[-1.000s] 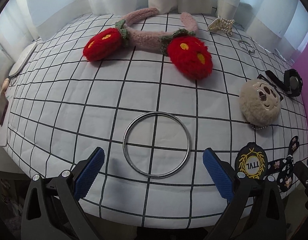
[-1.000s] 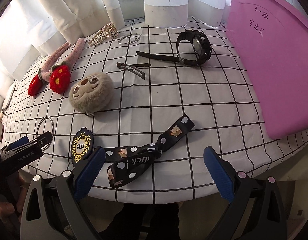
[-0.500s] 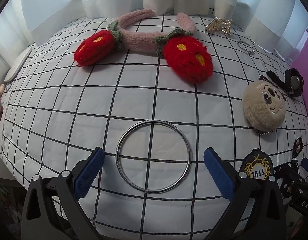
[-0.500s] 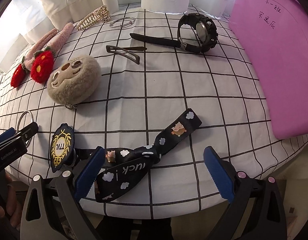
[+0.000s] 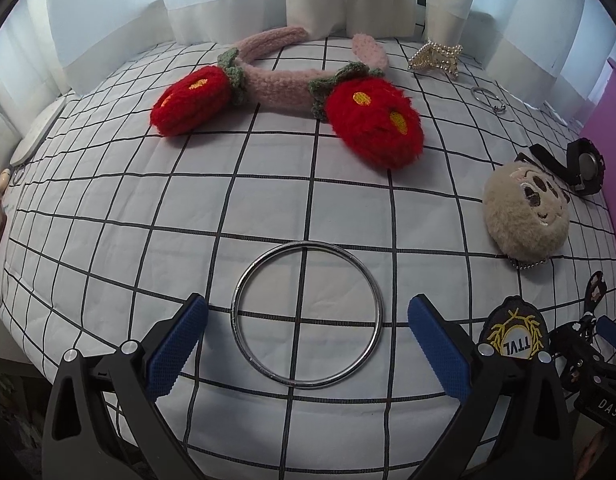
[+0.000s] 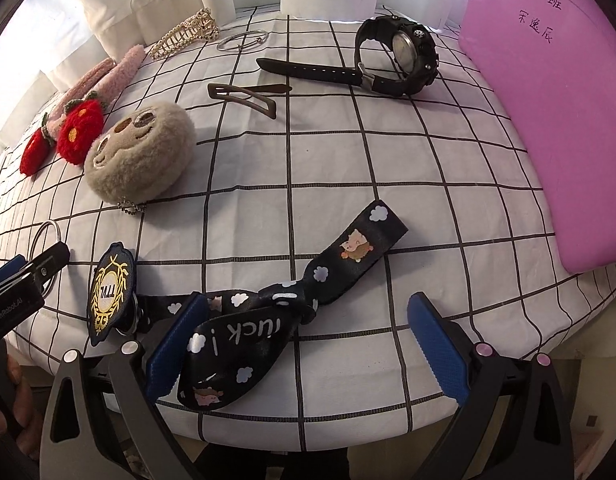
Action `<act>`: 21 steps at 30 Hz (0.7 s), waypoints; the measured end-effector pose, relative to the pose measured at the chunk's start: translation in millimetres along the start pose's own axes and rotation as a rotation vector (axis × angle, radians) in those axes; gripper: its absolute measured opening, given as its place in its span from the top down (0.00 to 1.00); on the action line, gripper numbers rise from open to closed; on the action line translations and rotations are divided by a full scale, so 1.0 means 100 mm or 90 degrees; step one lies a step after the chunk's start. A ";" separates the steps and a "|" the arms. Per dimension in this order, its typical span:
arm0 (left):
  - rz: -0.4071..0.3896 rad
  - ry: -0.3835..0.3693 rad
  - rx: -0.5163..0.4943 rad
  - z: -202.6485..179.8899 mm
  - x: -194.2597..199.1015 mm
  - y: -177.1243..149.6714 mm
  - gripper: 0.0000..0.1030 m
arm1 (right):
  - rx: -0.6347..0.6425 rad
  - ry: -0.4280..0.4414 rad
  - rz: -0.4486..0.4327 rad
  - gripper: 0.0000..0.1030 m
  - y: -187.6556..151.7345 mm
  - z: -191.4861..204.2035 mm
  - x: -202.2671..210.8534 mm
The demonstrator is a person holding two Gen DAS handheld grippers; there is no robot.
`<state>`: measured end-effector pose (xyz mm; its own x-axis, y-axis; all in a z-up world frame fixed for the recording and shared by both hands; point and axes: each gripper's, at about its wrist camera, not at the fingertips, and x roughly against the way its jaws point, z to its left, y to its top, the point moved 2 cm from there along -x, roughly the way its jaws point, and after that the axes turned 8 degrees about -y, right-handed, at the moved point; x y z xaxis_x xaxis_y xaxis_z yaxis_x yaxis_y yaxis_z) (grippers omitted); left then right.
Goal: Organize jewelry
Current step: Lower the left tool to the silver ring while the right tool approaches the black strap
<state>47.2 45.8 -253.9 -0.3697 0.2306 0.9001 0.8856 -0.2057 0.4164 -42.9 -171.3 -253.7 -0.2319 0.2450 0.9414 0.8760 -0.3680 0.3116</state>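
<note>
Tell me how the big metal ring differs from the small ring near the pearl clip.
The big metal ring is a plain closed hoop lying between the open left gripper fingers. The small ring lies far back by the pearl clip, looks much smaller and carries a bead-like end. Both are silver and lie flat.

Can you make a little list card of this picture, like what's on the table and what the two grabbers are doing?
table: white cloth with black grid
left gripper: open, around silver ring
right gripper: open, over black strap
plush: beige face
headband: pink, red strawberries
watch: black, far side
badge: black and gold
pink board: right edge
</note>
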 end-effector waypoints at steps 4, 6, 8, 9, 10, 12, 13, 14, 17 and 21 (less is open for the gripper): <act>-0.006 -0.004 -0.003 0.01 0.01 -0.01 0.06 | 0.006 0.003 0.007 0.09 0.02 0.02 0.02; -0.007 -0.005 -0.002 0.03 0.03 -0.02 0.07 | 0.009 0.009 0.006 0.09 0.04 0.03 0.03; -0.010 -0.002 0.002 0.05 0.05 -0.02 0.13 | 0.011 0.011 0.006 0.10 0.05 0.05 0.04; -0.013 -0.001 0.006 0.06 0.07 -0.02 0.17 | 0.011 0.012 0.005 0.10 0.05 0.05 0.04; -0.016 0.000 0.007 0.08 0.09 -0.02 0.20 | 0.012 0.013 0.004 0.10 0.04 0.05 0.05; -0.018 -0.001 -0.001 0.07 0.10 -0.01 0.30 | 0.014 0.014 0.002 0.11 0.03 0.06 0.06; -0.019 -0.001 -0.005 0.06 0.11 -0.01 0.31 | 0.018 0.016 0.000 0.14 0.03 0.07 0.08; -0.018 -0.001 -0.007 0.06 0.11 -0.01 0.31 | 0.024 0.018 -0.002 0.18 0.02 0.09 0.09; -0.018 -0.002 -0.007 0.06 0.11 -0.01 0.31 | 0.048 0.032 -0.019 0.46 0.03 0.18 0.16; -0.019 -0.005 -0.007 0.06 0.12 0.00 0.31 | 0.057 0.054 -0.024 0.81 0.05 0.24 0.20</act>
<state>44.4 54.7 -244.0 -0.3935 0.2449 0.8861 0.8709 -0.2092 0.4446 -33.3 -146.8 -236.6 -0.2967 0.1788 0.9381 0.8994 -0.2779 0.3375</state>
